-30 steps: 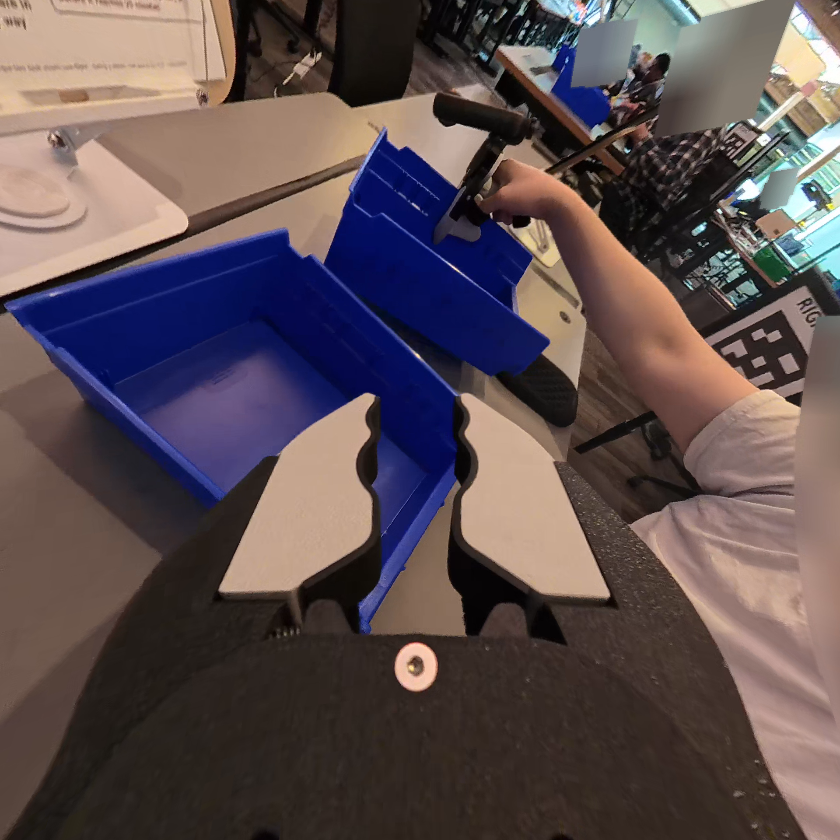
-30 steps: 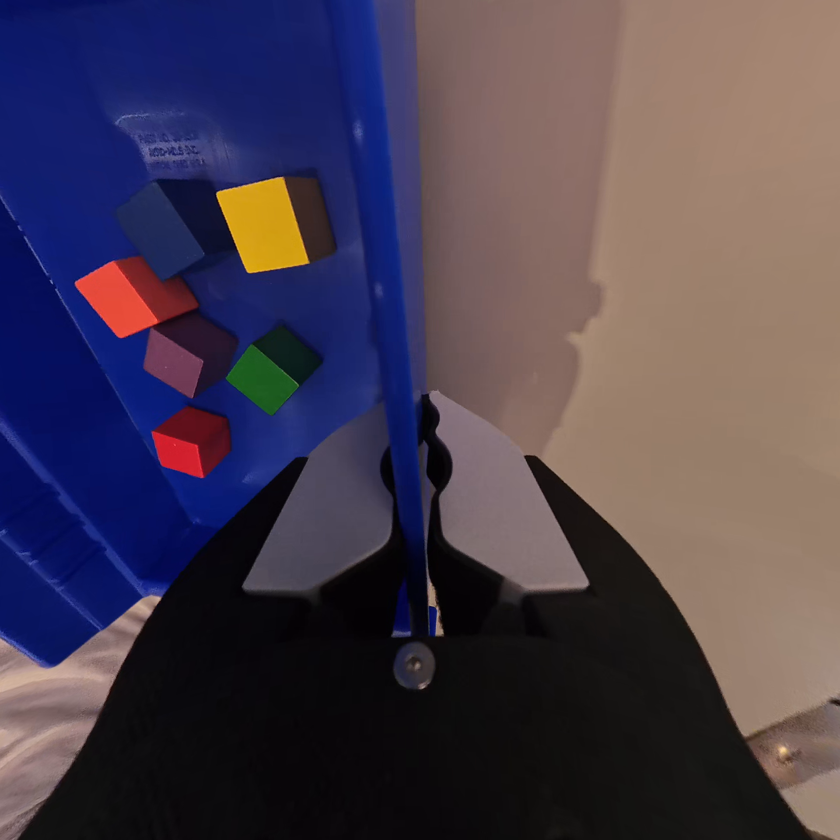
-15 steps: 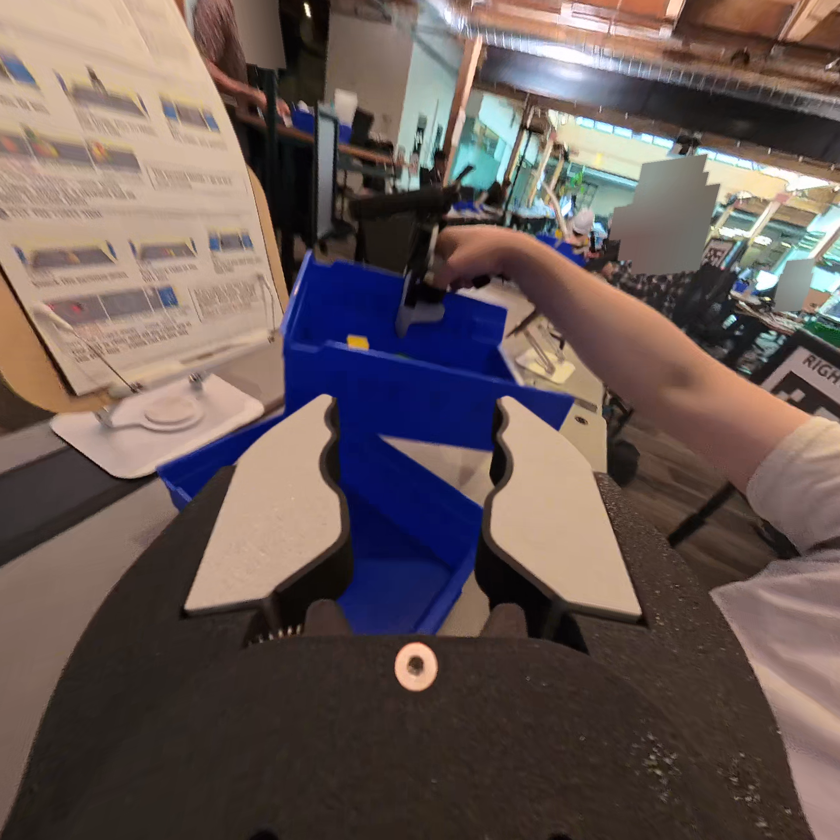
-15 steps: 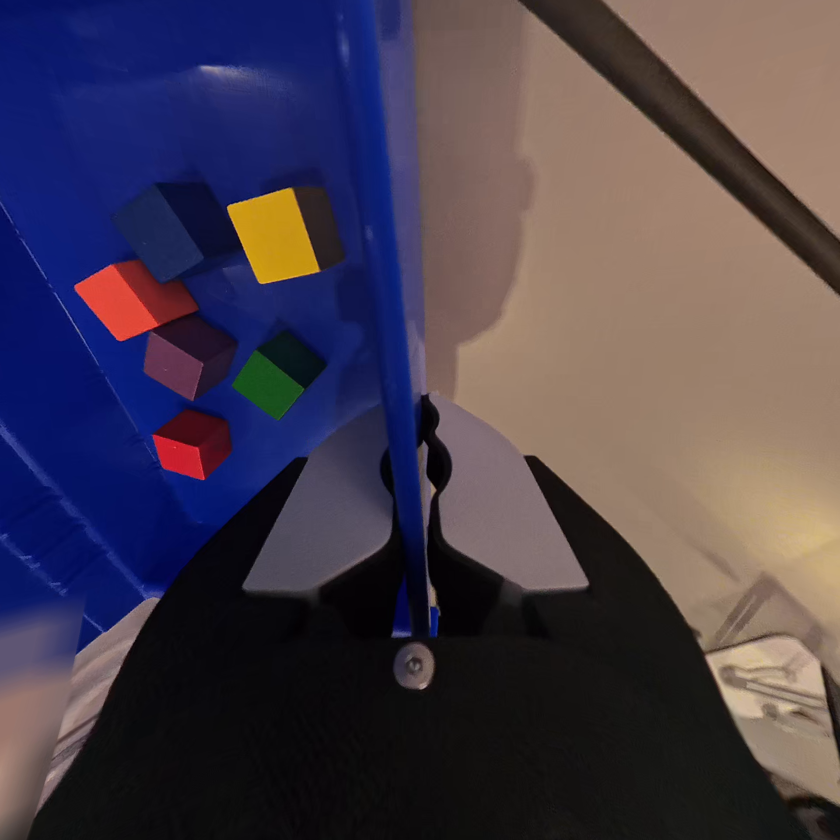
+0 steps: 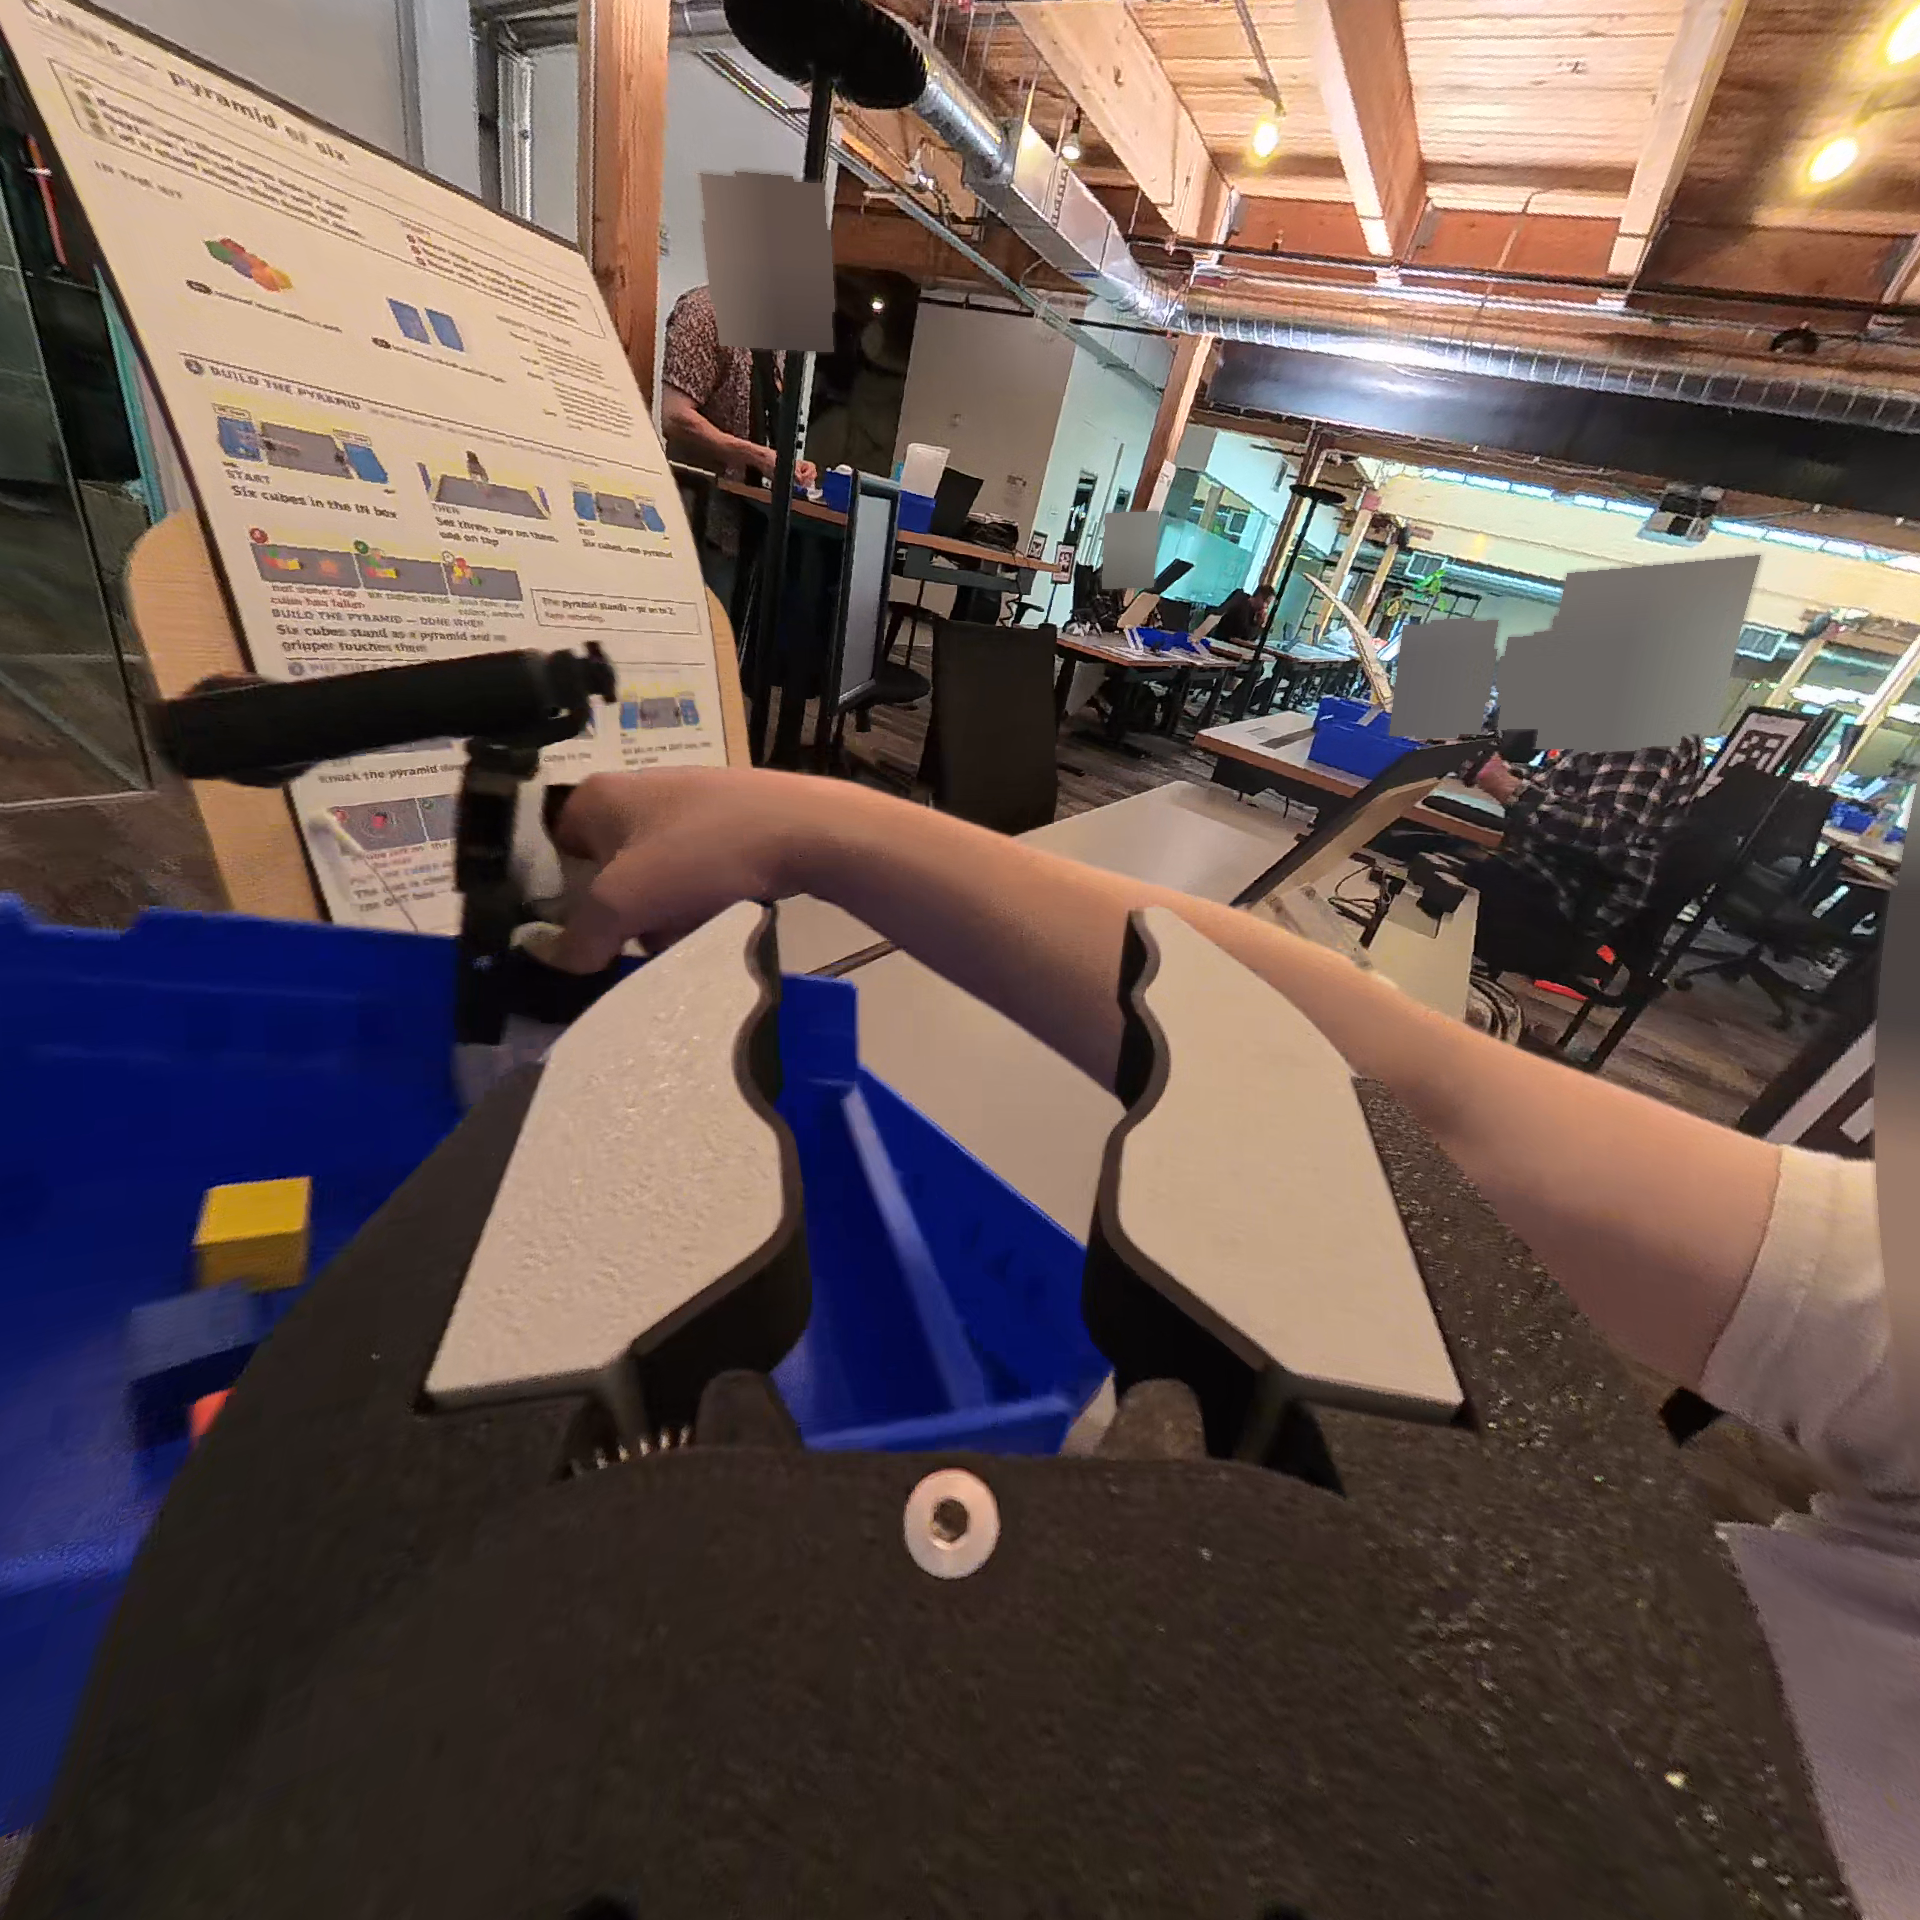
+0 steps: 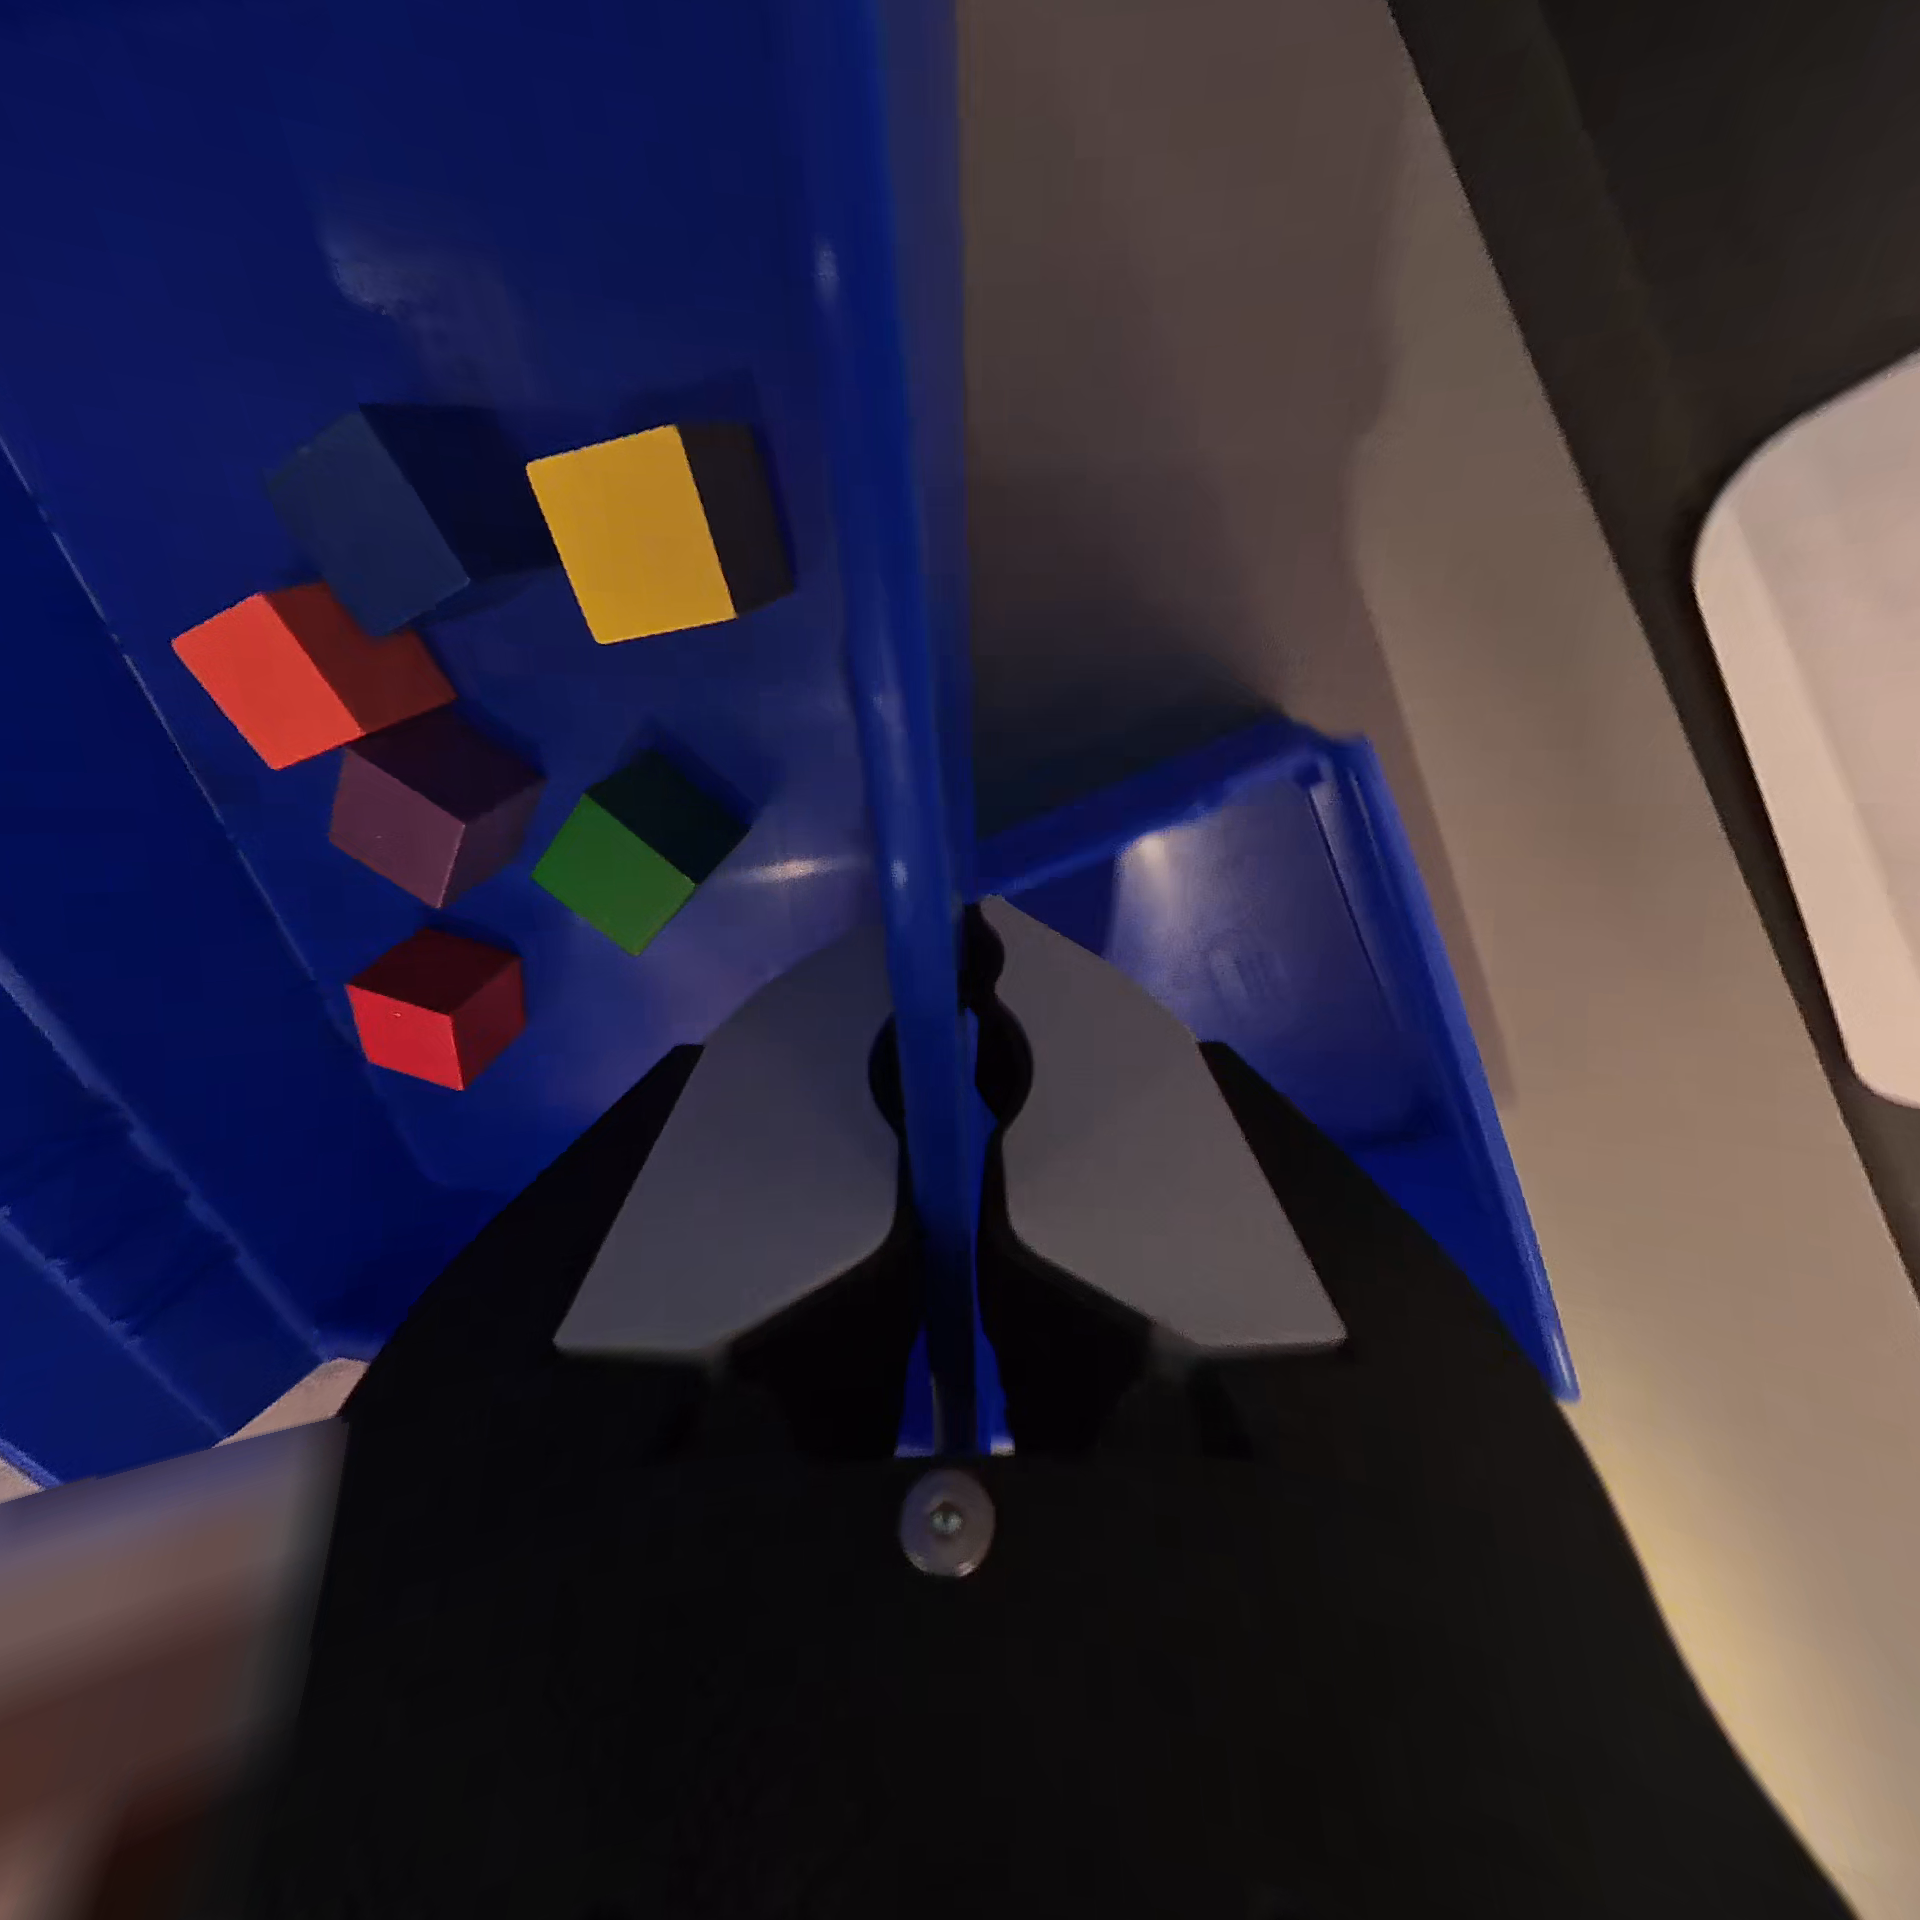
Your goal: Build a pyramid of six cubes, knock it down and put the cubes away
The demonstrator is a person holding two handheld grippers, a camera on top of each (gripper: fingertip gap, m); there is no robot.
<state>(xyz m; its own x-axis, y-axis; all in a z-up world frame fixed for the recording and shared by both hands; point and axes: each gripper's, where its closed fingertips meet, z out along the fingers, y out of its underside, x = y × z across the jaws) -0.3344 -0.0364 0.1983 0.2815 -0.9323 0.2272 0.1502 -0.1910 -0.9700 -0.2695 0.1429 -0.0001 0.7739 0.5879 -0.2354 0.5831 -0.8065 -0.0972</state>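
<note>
My right gripper [image 6: 961,914] is shut on the side wall of a blue bin [image 6: 894,520] and holds the bin off the table. Inside lie a yellow cube [image 6: 634,535], a dark blue cube [image 6: 374,530], an orange cube [image 6: 265,681], a purple cube [image 6: 405,831], a green cube [image 6: 613,873] and a red cube [image 6: 416,1029]. In the left wrist view the held bin [image 5: 208,1039] is at the left with the yellow cube [image 5: 252,1226] showing. My left gripper [image 5: 945,977] is open and empty, beside the bin.
A second blue bin [image 6: 1299,935] lies under the held one and shows between my left fingers [image 5: 914,1278]. An instruction board [image 5: 416,468] stands behind on a white base [image 6: 1818,779]. The person's forearm [image 5: 1039,935] crosses ahead of my left gripper. The grey table [image 5: 987,1060] runs beyond. Tip to tip, the grippers are about 25 cm apart.
My left gripper opened wide and tipped up from the empty bin. My right gripper kept its hold on the bin wall and carried the bin with the cubes over the empty bin.
</note>
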